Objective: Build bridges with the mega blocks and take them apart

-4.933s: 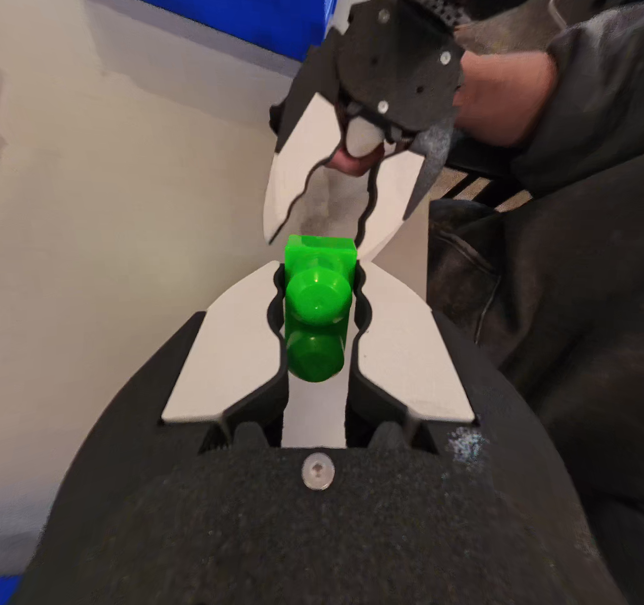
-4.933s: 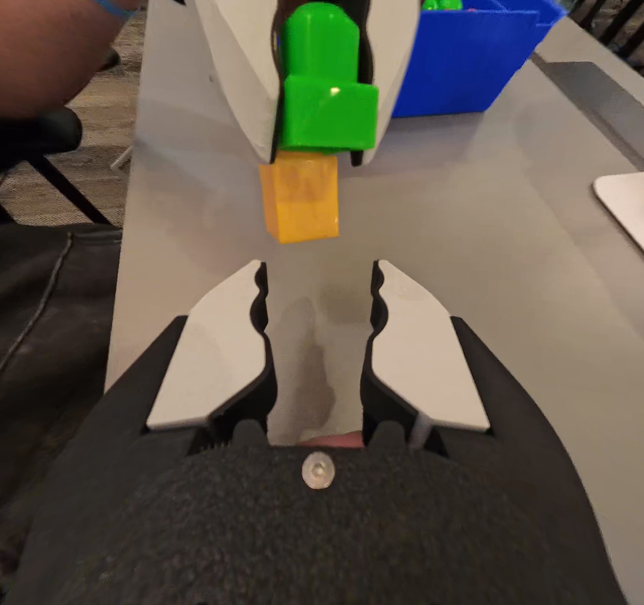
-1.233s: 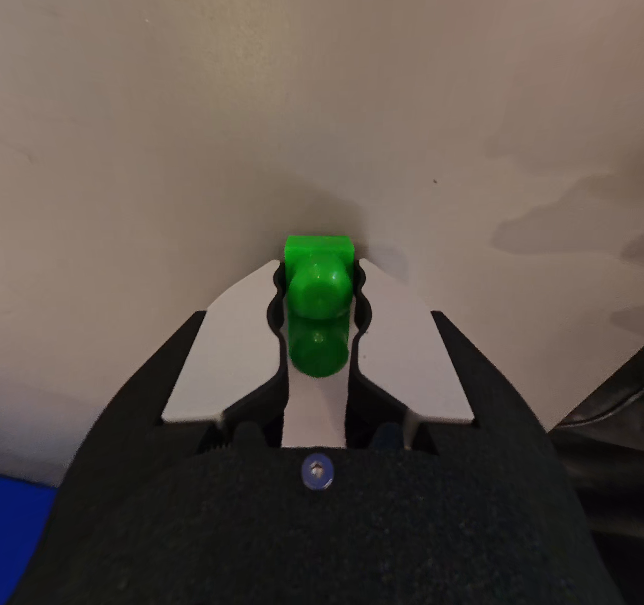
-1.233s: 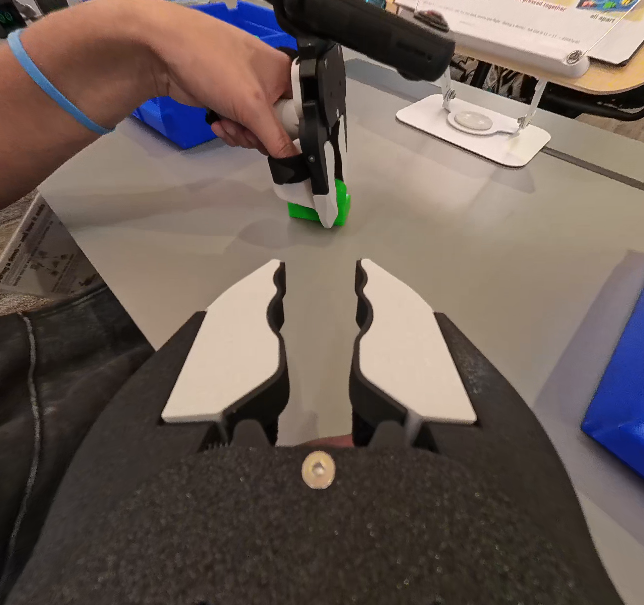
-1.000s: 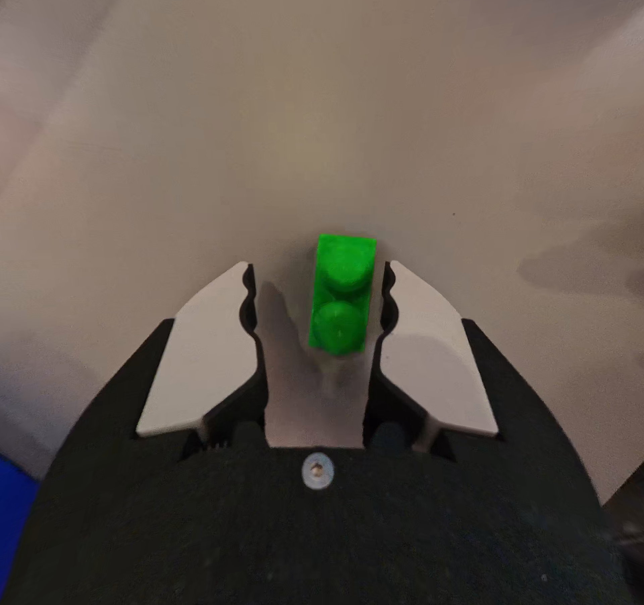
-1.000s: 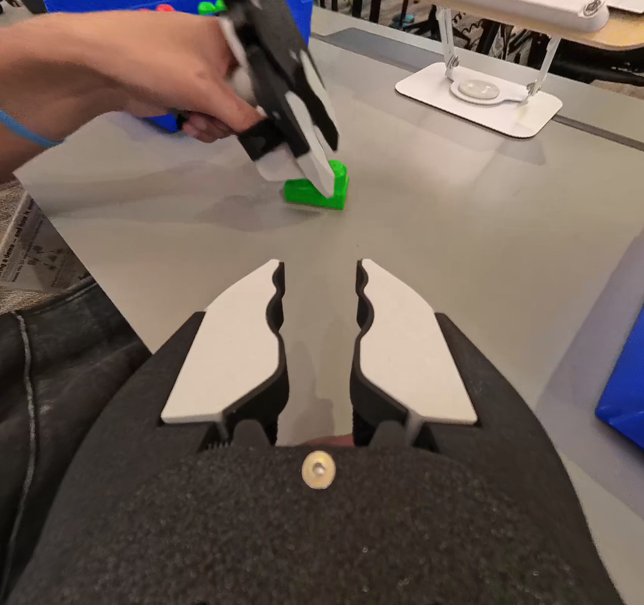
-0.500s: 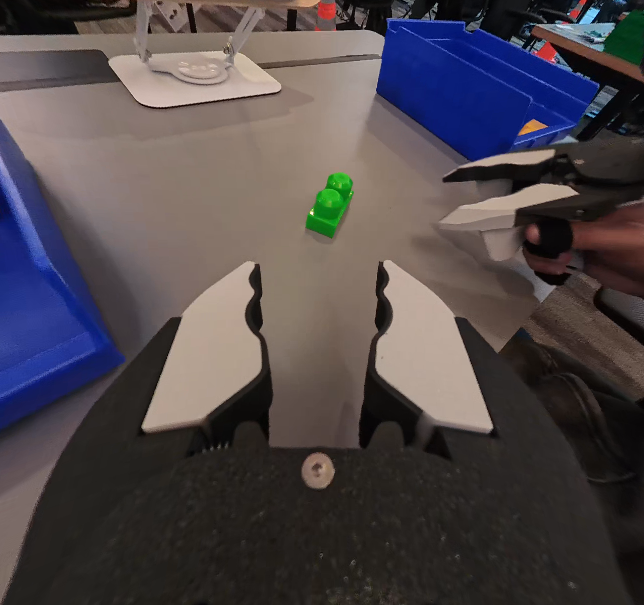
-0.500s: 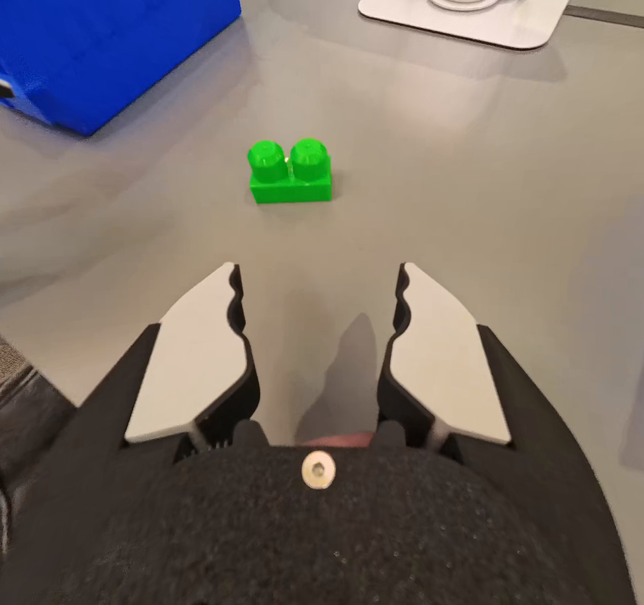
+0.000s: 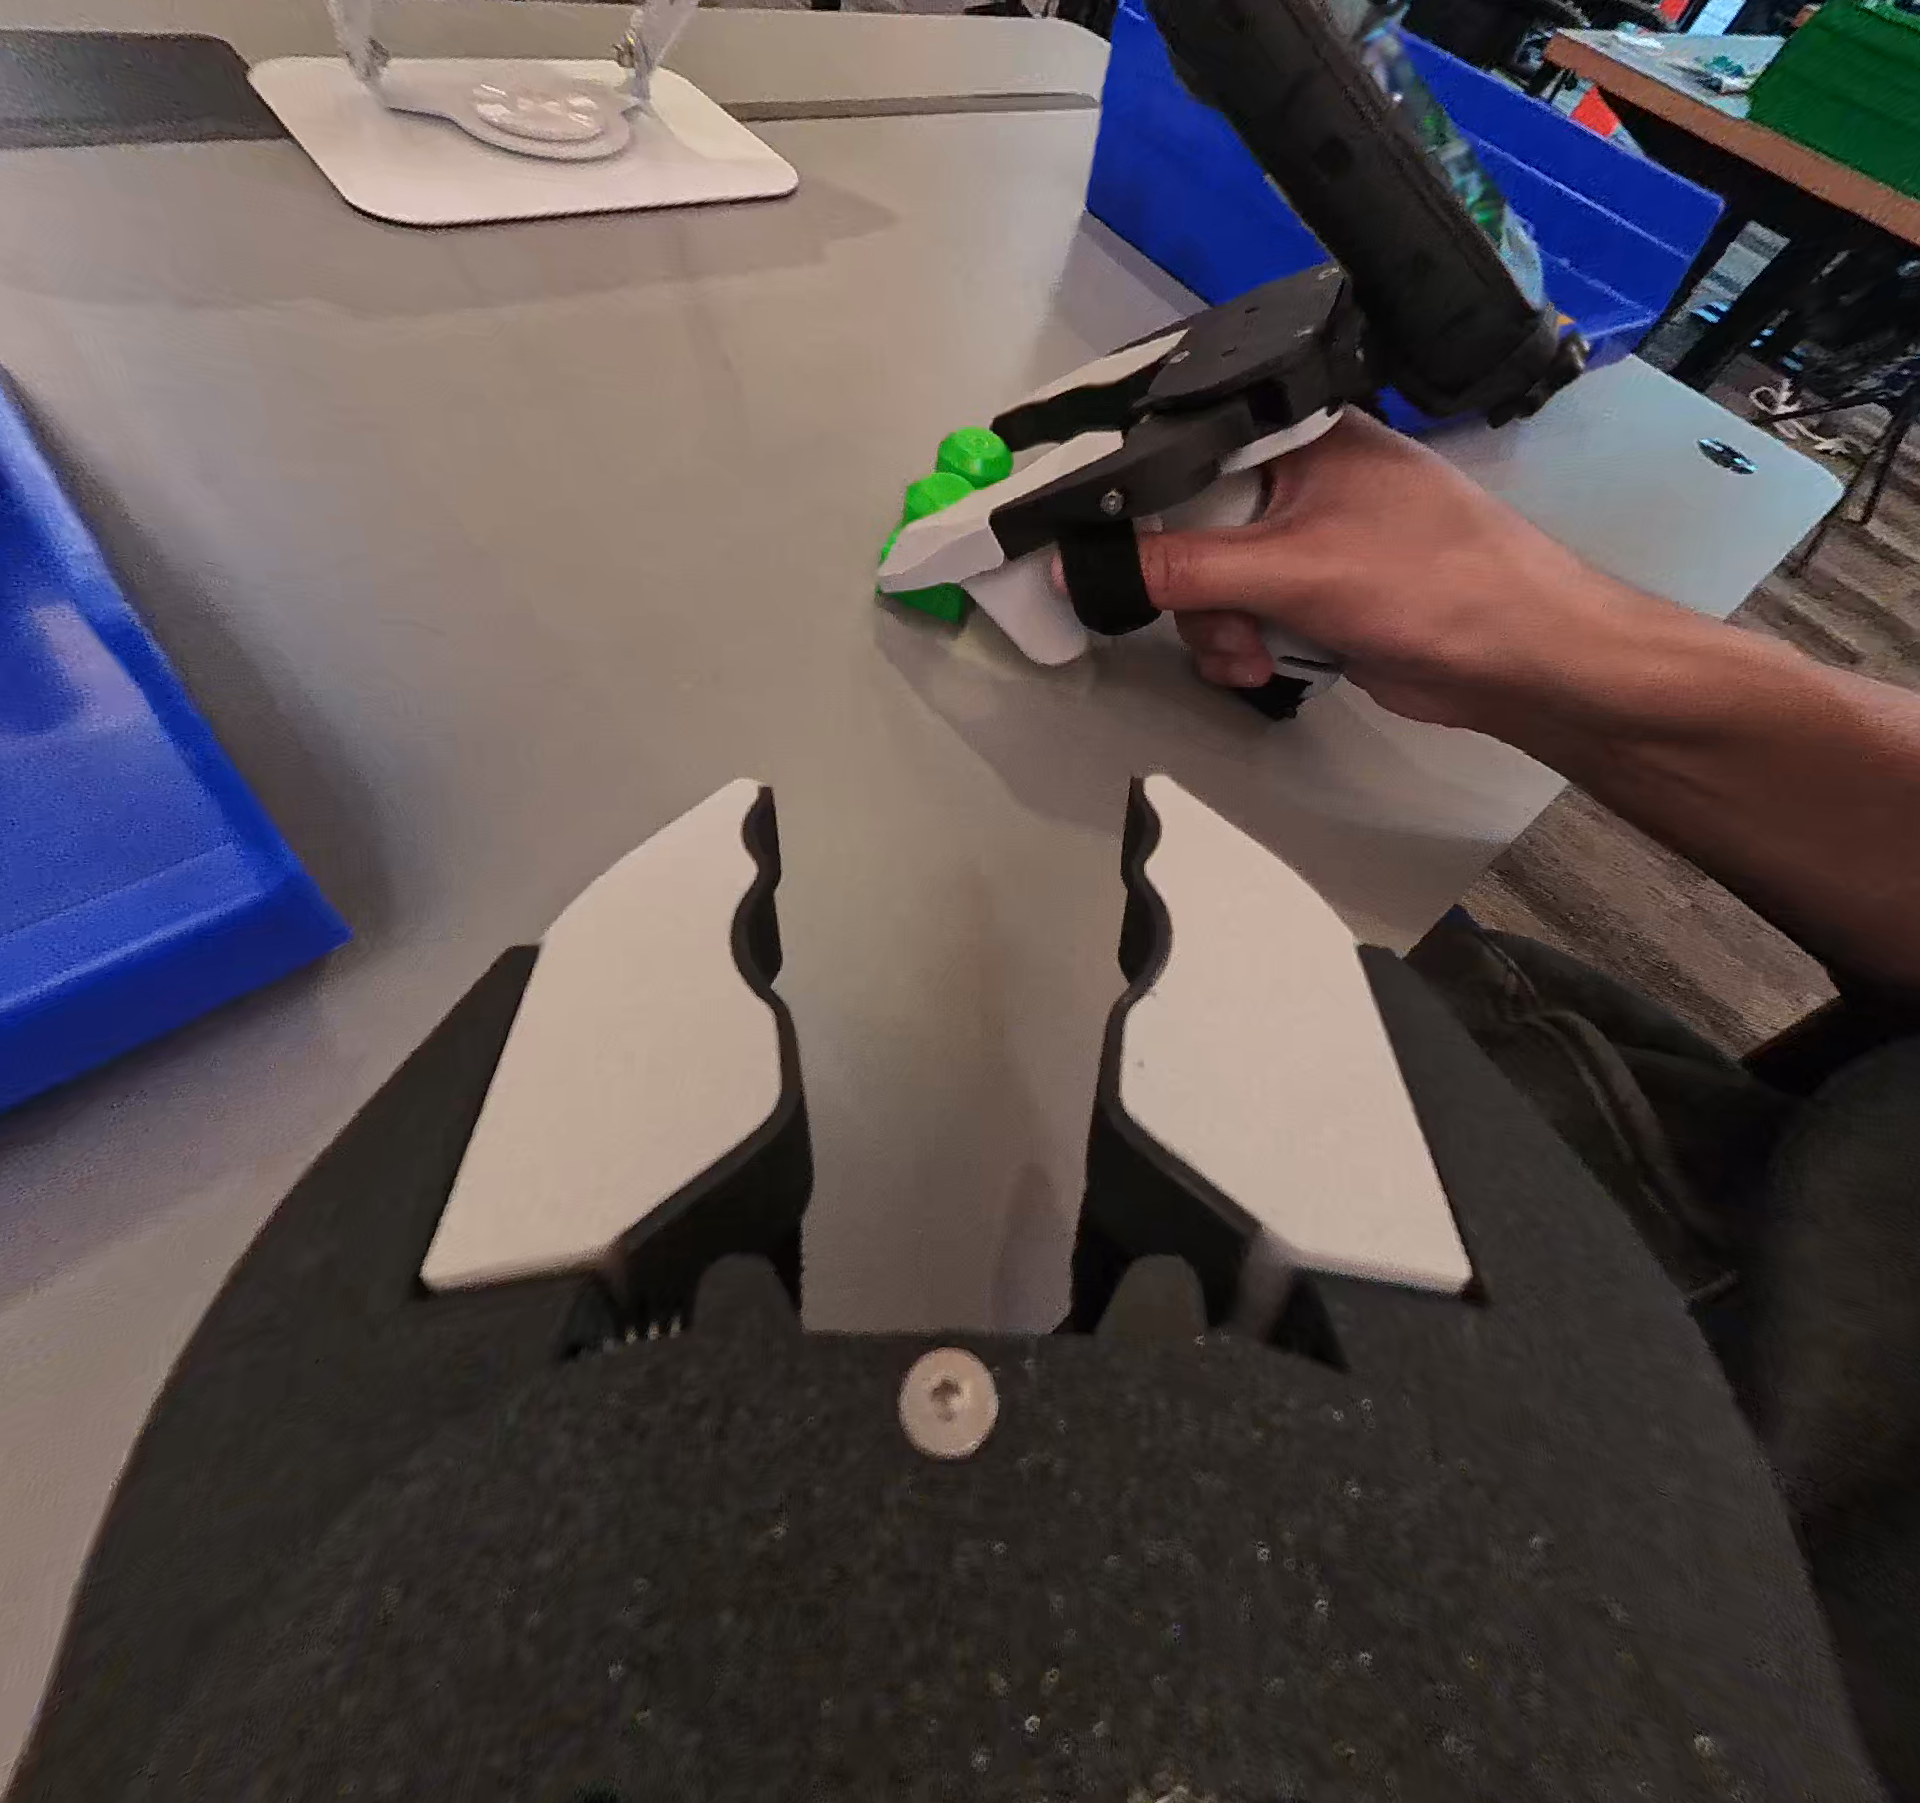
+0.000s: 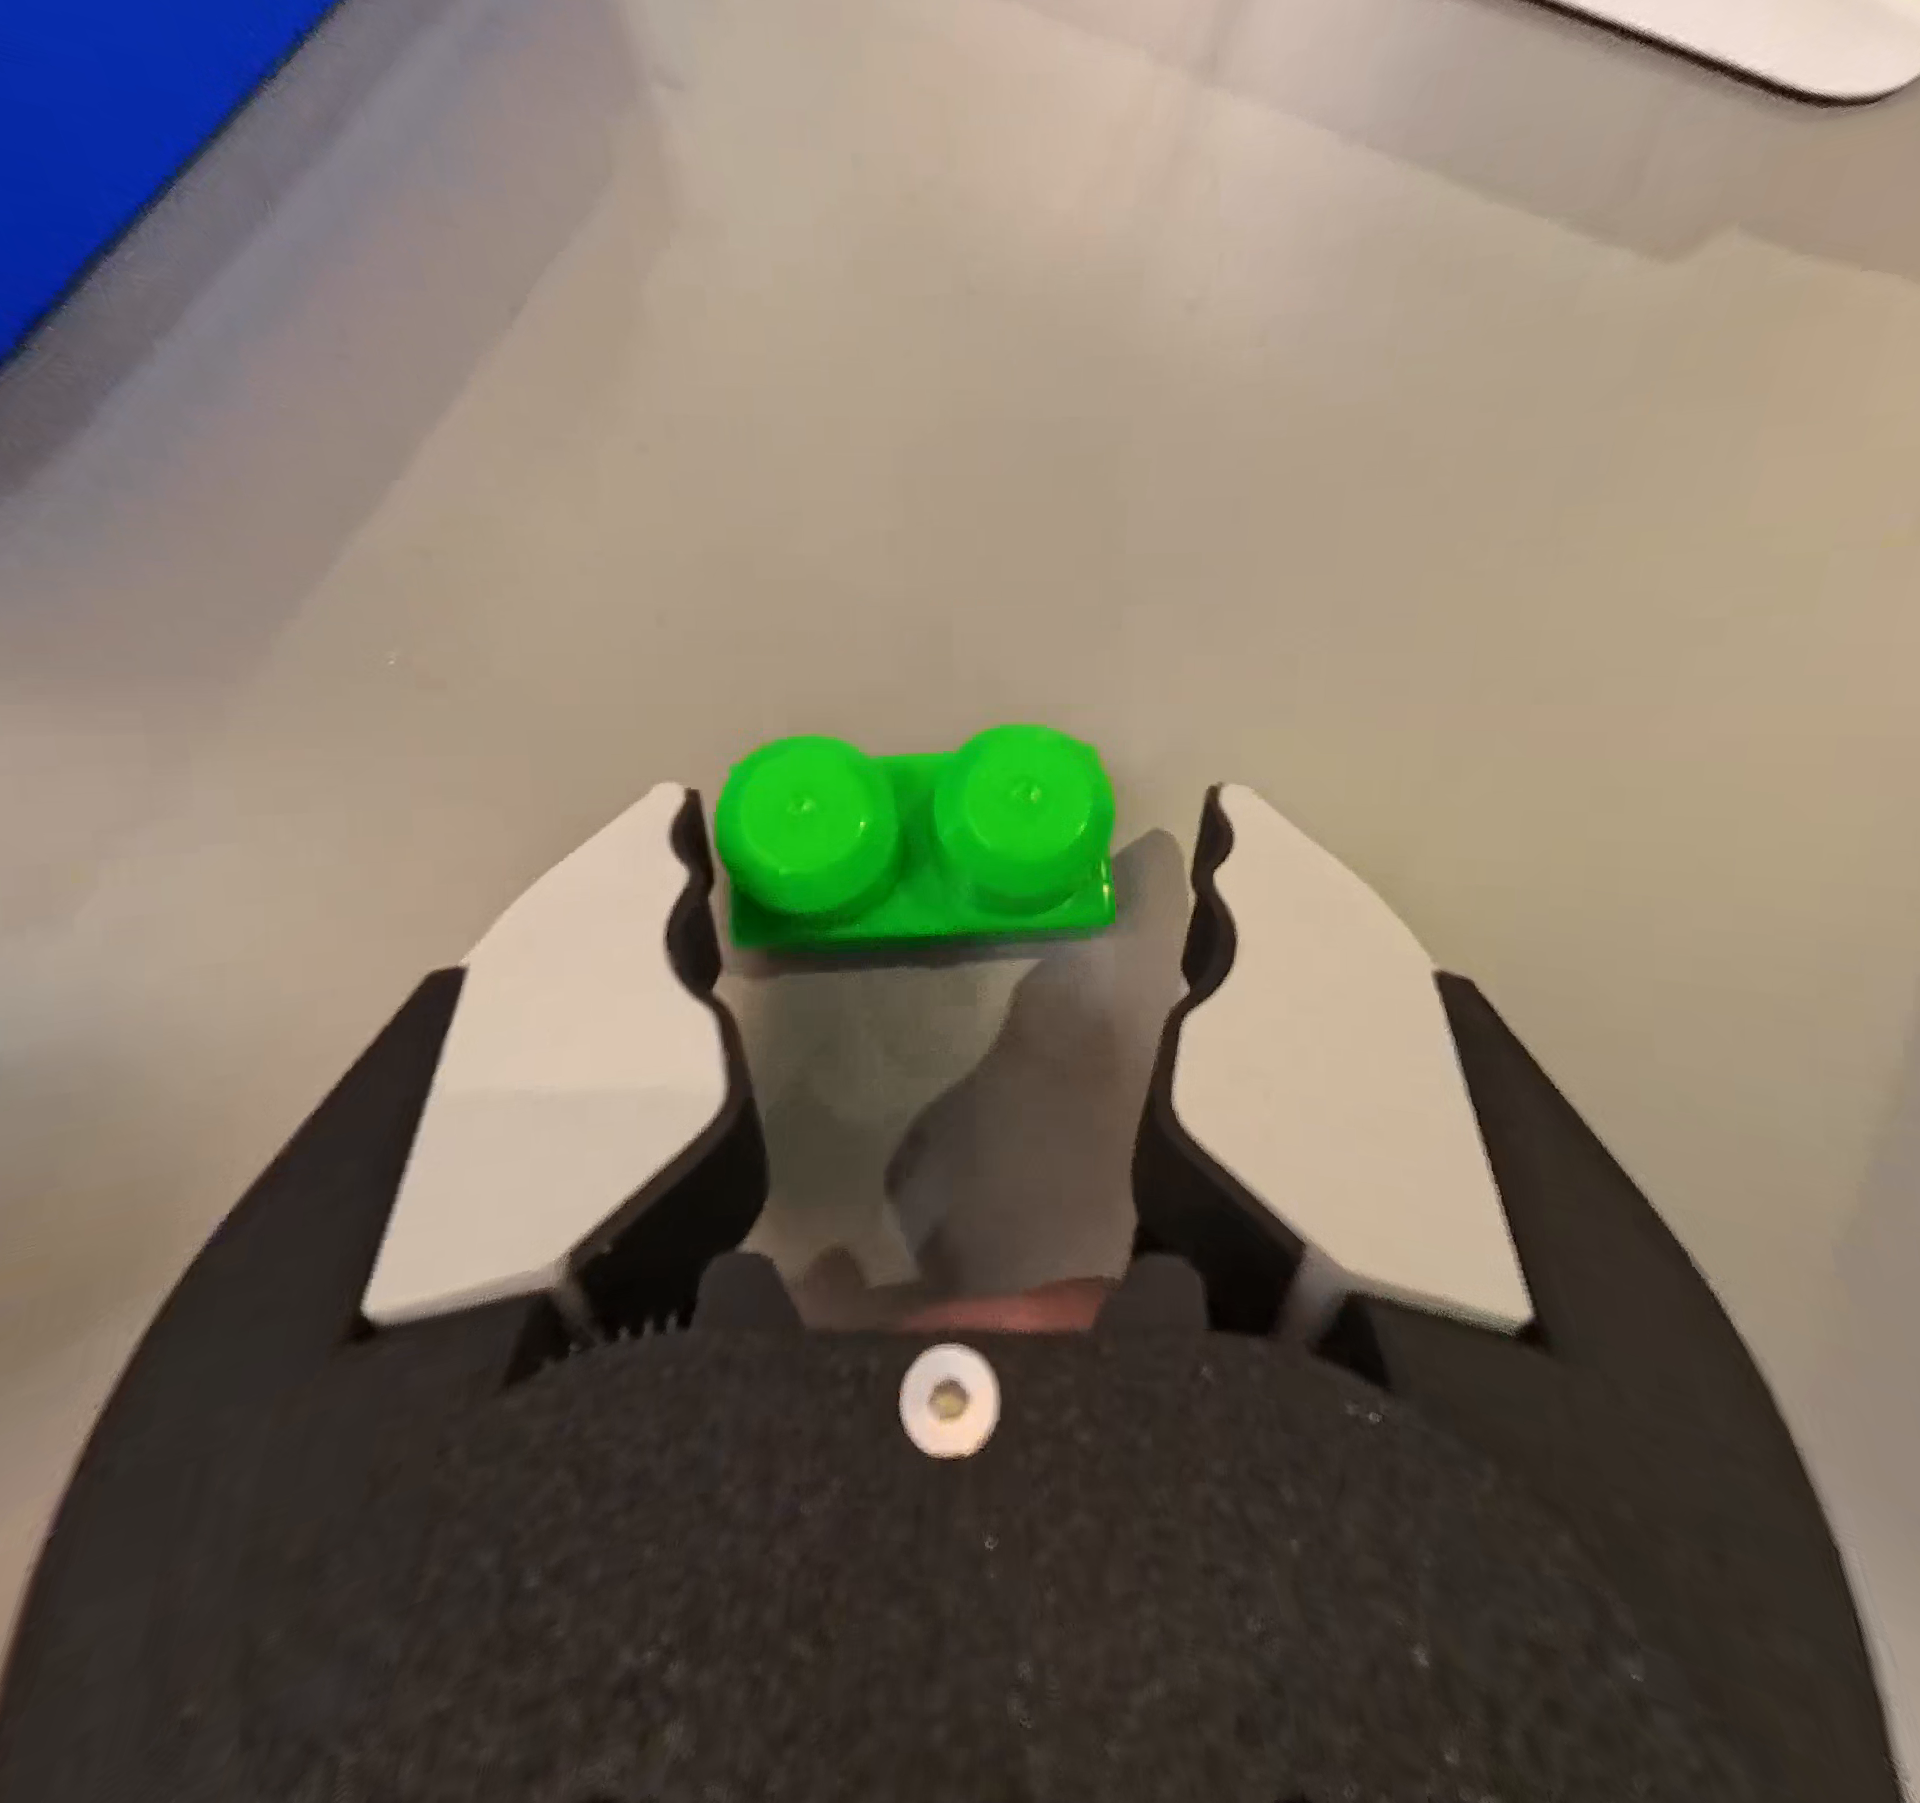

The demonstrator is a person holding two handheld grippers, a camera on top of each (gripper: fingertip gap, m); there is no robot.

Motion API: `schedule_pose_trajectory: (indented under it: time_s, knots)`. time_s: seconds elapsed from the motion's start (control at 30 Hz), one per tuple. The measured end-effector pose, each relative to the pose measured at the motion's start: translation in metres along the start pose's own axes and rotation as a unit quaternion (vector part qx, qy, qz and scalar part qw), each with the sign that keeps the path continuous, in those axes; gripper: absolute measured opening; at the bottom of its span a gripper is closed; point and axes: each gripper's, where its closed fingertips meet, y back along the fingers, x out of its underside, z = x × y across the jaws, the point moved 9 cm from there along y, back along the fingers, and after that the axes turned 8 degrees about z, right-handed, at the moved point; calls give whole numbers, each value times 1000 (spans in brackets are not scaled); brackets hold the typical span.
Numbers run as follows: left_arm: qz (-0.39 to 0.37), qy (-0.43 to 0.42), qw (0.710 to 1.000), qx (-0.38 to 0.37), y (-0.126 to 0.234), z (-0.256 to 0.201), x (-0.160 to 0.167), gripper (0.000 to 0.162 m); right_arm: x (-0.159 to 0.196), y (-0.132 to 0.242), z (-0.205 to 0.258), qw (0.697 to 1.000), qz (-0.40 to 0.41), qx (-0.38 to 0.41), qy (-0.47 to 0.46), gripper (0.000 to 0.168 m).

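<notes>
A green two-stud mega block (image 10: pixel 914 854) lies on the grey table (image 10: pixel 935 403), studs up, its long side across my right gripper's opening. My right gripper (image 10: pixel 940 803) is open, its fingertips on either side of the block's ends; the left fingertip (image 10: pixel 665 818) is close to the block, the right one stands apart. In the left wrist view the same block (image 9: pixel 940 532) is partly hidden behind the right gripper (image 9: pixel 971 496), held by a hand. My left gripper (image 9: pixel 945 792) is open and empty, well back from the block above the table.
A blue bin (image 9: pixel 125 818) sits at the left and another blue bin (image 9: pixel 1226 184) at the far right. A white stand base (image 9: pixel 520 132) is at the back. The table's front right edge (image 9: pixel 1507 839) is near the hand. To the white stand base (image 9: pixel 520 132): right tips about 30 cm, left tips about 45 cm.
The left gripper let go of the green block on the table and drew back. The right gripper opened wider and moved in around the block, which now sits between its fingertips.
</notes>
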Motion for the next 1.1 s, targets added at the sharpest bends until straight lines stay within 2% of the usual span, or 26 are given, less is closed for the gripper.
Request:
schedule_pose_trajectory:
  time_s: [0.07, 0.17, 0.27, 0.4, 0.5, 0.67, 0.73, 0.8, 0.87, 1.0, 1.1]
  knots:
    - [-3, -3, 1000, -4, 2, 0, 0, 63, -1, -6, 0, 1000, 24, -11, 2, 74]
    - [3, 0, 1000, 8, 1, -2, 2, 63, -3, -5, -1, 999, 16, -38, -4, 73]
    - [8, -4, 1000, 10, 0, -3, 3, 62, -2, 12, -5, 998, -23, -53, -10, 73]
    - [11, 1, 1000, 15, -2, -1, 3, 61, -3, 67, -23, 993, -101, -63, 7, 73]
    - [24, 12, 999, 27, -7, 1, 6, 61, -3, 118, -52, 989, -143, -34, 26, 73]
    - [31, 15, 998, 42, -11, -1, 5, 61, -4, 202, -124, 982, -141, 88, 87, 73]
    - [34, 8, 999, 41, -12, -2, 5, 61, -5, 231, -163, 977, -108, 151, 106, 73]
    - [38, 3, 998, 42, -14, -4, 4, 61, -1, 250, -207, 975, -39, 194, 104, 73]
    - [43, -1, 998, 48, -16, -6, 4, 61, 3, 256, -248, 973, 17, 206, 102, 73]
    - [48, -10, 997, 53, -19, -9, 4, 61, 14, 218, -305, 975, 138, 149, 90, 74]
    - [54, -12, 997, 61, -20, -10, 4, 61, 34, 172, -325, 953, 272, 101, 89, 74]
